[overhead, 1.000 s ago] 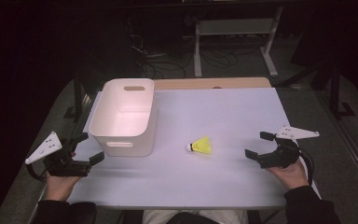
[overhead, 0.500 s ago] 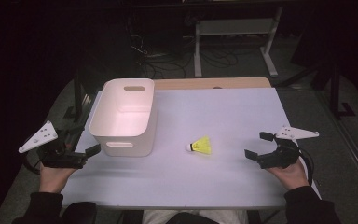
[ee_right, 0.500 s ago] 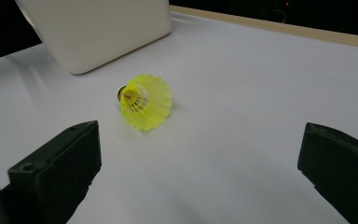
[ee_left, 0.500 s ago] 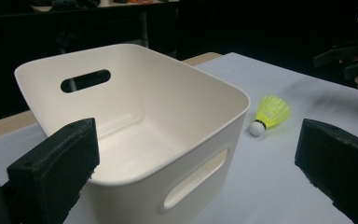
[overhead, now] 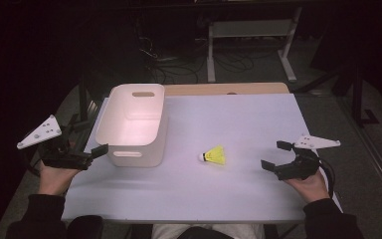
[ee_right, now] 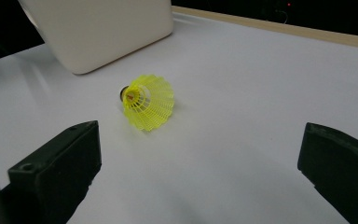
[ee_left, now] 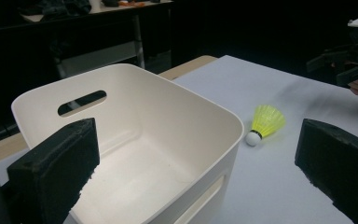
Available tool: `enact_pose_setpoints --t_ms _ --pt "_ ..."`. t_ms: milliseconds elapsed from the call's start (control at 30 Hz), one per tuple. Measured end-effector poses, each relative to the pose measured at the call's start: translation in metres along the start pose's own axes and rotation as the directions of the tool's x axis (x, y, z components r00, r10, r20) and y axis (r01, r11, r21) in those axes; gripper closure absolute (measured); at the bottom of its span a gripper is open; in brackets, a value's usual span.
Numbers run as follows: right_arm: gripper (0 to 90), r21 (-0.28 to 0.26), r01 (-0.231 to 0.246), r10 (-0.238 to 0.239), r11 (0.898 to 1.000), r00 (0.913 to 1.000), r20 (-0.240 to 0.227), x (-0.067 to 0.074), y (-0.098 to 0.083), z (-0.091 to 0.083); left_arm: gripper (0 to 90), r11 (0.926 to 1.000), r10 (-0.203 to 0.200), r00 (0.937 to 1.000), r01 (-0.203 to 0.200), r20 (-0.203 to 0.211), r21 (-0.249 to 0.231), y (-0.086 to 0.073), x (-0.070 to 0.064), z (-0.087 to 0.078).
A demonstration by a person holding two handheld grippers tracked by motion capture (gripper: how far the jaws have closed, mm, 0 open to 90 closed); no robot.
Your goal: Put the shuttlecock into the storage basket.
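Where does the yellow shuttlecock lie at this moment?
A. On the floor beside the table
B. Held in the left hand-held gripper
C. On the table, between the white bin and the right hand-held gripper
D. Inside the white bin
C: the yellow shuttlecock lies on its side on the table, apart from the white bin and in front of the open right hand-held gripper.

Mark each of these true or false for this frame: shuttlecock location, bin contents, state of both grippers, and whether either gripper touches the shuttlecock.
1. The yellow shuttlecock lies inside the white bin. False: it lies on the table, beside the bin.
2. The bin holds nothing. True.
3. The right gripper is shut on the shuttlecock. False: its jaws stand wide open, apart from it.
4. The left gripper is open, next to the bin. True.
5. The shuttlecock lies on its side. True.
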State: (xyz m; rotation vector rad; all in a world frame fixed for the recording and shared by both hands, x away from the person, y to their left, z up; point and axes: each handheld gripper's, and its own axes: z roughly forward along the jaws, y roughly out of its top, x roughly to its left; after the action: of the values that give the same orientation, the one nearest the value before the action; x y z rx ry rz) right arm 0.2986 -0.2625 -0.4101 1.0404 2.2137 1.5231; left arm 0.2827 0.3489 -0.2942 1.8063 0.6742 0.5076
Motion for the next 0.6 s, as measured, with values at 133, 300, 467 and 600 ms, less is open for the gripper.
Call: enact_pose_setpoints --t_ms 133,300,467,600 --pt "0.0 0.005 0.001 -0.001 1.000 1.0000 -0.001 0.000 0.000 0.001 0.0 0.9997 0.016 0.9997 -0.016 0.020 0.019 0.007 -0.002 0.007" --pt "0.0 0.008 0.002 -0.002 1.000 1.0000 -0.002 0.000 0.000 0.001 0.0 0.9991 0.027 0.9986 -0.029 0.045 0.032 0.017 -0.004 0.014" --pt "0.0 0.008 0.003 -0.003 1.000 1.0000 -0.005 0.001 0.000 0.001 0.0 0.9976 0.040 0.9970 -0.043 0.066 0.055 0.027 -0.005 0.021" --pt "0.0 0.008 0.003 -0.003 1.000 1.0000 -0.006 0.001 0.000 0.001 0.0 0.9960 0.050 0.9957 -0.055 0.078 0.070 0.034 -0.005 0.027"
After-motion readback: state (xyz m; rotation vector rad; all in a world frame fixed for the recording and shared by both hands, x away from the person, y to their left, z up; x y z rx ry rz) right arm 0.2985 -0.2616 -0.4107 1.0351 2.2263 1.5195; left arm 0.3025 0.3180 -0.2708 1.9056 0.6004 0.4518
